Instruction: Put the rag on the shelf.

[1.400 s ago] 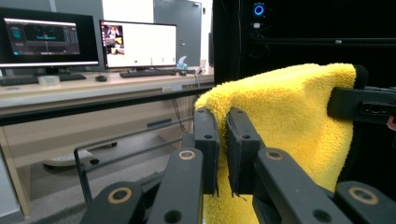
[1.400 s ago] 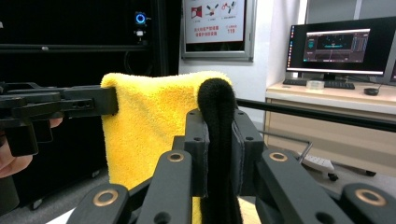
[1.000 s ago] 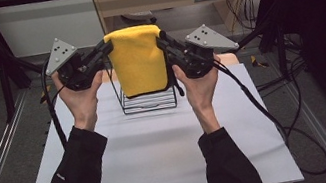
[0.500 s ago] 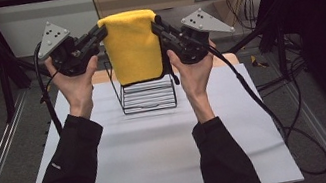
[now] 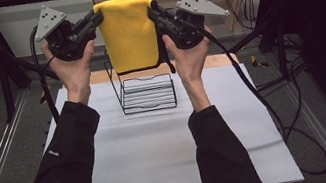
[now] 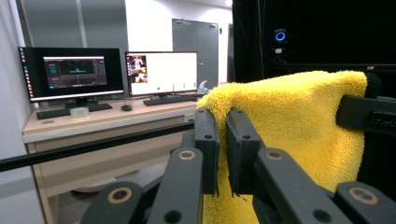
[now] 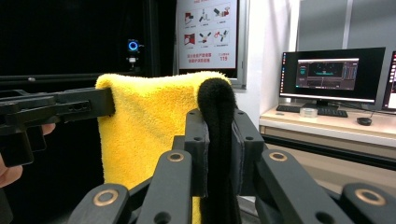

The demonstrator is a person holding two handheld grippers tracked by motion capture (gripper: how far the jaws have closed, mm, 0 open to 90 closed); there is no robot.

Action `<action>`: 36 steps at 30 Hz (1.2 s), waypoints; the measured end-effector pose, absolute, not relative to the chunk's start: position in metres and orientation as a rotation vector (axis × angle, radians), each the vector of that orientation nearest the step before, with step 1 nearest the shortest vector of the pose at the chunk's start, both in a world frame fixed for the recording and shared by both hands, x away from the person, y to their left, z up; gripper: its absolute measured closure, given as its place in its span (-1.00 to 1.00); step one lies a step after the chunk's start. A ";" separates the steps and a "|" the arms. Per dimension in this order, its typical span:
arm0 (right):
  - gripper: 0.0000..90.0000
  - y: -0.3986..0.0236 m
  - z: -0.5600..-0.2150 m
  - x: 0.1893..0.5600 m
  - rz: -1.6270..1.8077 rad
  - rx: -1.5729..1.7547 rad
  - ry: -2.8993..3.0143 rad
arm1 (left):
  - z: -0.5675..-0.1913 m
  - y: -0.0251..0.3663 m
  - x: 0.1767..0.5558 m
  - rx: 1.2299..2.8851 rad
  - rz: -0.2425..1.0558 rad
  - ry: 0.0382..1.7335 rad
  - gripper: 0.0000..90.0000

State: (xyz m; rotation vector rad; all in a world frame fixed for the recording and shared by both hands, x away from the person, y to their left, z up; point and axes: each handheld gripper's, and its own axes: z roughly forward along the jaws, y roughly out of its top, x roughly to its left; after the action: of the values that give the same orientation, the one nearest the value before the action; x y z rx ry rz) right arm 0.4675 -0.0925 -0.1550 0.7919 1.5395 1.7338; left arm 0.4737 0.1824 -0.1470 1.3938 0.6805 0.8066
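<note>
- Fluffy yellow cloth stretched level above black wire rack, near counter far edge.
- Left tongs, right tongs clamped on cloth's top corners.

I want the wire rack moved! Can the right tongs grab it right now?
Probably not yet. The right tongs are shut on the yellow towel, held up with the left tongs above the wire rack. They'd need to let go first.

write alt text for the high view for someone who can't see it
Two hands hold a folded yellow towel stretched between them in the air, the left gripper clamped on one top corner and the right gripper on the other. It hangs above a black wire rack that stands on a white table.
</note>
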 end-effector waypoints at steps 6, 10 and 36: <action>0.77 -0.091 -0.149 0.475 1.741 0.790 1.526 | -0.139 0.183 0.480 1.387 0.811 0.682 0.86; 0.77 -0.091 -0.145 0.479 1.749 0.790 1.518 | -0.134 0.182 0.485 1.385 0.818 0.683 0.86; 0.77 -0.085 -0.144 0.523 1.678 0.789 1.531 | -0.142 0.185 0.533 1.386 0.833 0.690 0.86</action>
State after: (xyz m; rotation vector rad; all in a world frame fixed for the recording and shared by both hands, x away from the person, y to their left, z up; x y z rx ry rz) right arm 0.5233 -0.0849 -0.1436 0.7889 1.5308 1.6785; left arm 0.5329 0.1852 -0.1420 1.3857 0.6901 0.8334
